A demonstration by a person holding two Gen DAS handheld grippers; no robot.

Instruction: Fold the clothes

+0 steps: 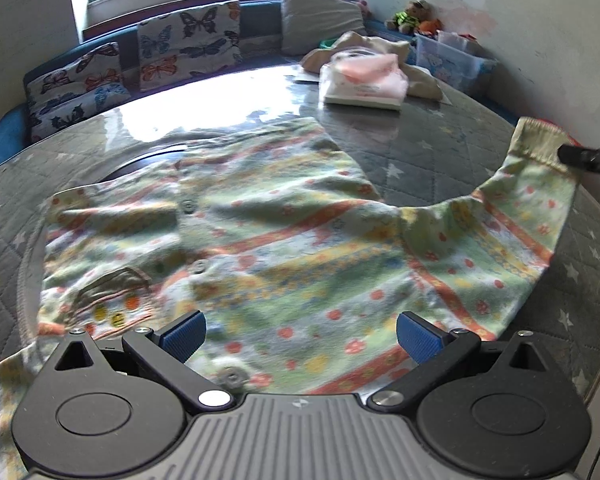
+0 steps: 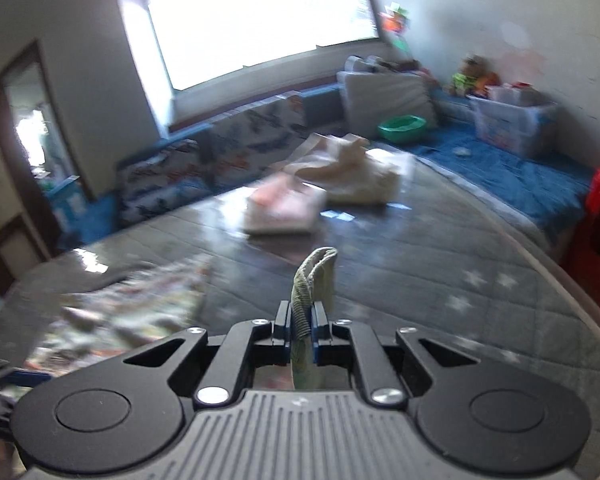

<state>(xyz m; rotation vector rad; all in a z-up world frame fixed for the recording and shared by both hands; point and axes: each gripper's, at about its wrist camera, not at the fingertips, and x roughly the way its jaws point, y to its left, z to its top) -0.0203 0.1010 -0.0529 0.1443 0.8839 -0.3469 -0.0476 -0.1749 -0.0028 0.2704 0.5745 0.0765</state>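
Right tongs (image 2: 301, 322) pinch the ribbed cuff (image 2: 314, 276) of a floral baby top (image 1: 260, 240), lifting its sleeve (image 1: 512, 216) off the quilted grey worktop (image 1: 440, 136); the body lies flat, buttons up. Left tongs (image 1: 300, 334) hang spread above the garment's near edge, gripping nothing. Folded pink clothes (image 1: 364, 80) sit farther back
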